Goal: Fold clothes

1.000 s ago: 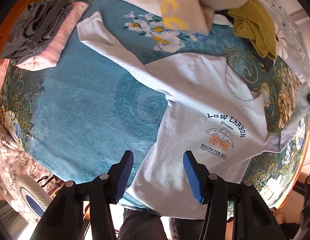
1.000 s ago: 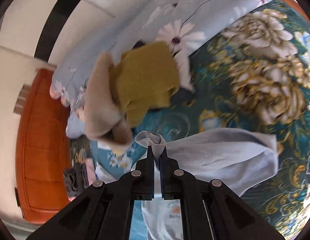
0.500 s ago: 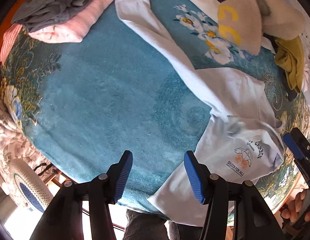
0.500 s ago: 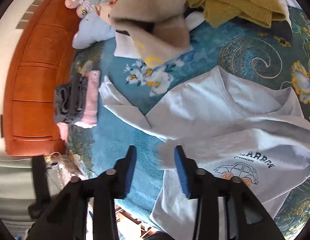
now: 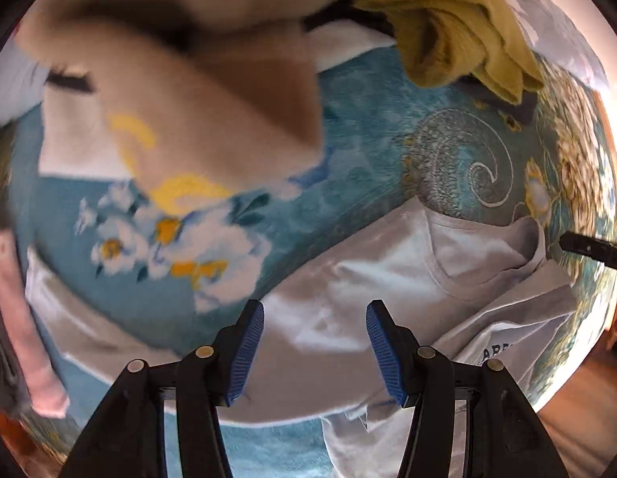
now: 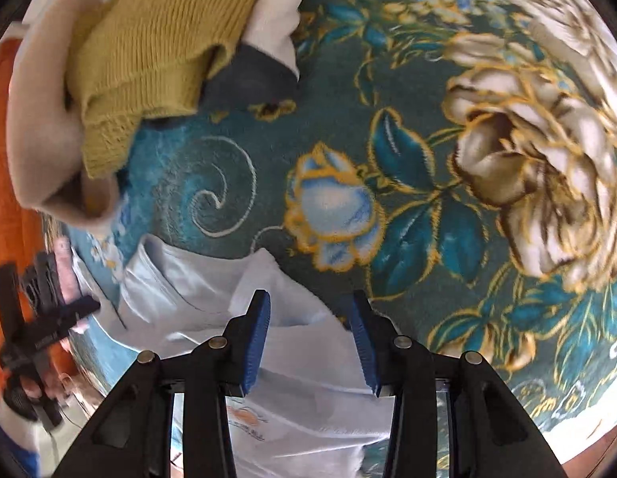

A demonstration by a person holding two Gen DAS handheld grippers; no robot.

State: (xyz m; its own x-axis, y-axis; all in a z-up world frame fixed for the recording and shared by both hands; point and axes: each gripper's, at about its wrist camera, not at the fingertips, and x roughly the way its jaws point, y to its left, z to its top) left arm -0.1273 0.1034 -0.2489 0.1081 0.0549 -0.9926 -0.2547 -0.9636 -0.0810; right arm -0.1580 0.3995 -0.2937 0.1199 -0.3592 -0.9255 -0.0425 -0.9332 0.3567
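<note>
Both grippers parted and empty over the white shirt (image 5: 348, 279) on the teal blanket (image 5: 348, 91): left gripper (image 5: 315, 348) above a shoulder, right gripper (image 6: 309, 338) (jaws just opened) at the shirt's edge, open blanket toward 2 o'clock, piled clothes (image 6: 149, 40) at 11.

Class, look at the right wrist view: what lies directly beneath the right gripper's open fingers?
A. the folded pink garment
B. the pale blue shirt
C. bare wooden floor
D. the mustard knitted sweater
B: the right gripper has its jaws apart over the shoulder of the pale blue shirt, while the mustard sweater lies farther off.
</note>
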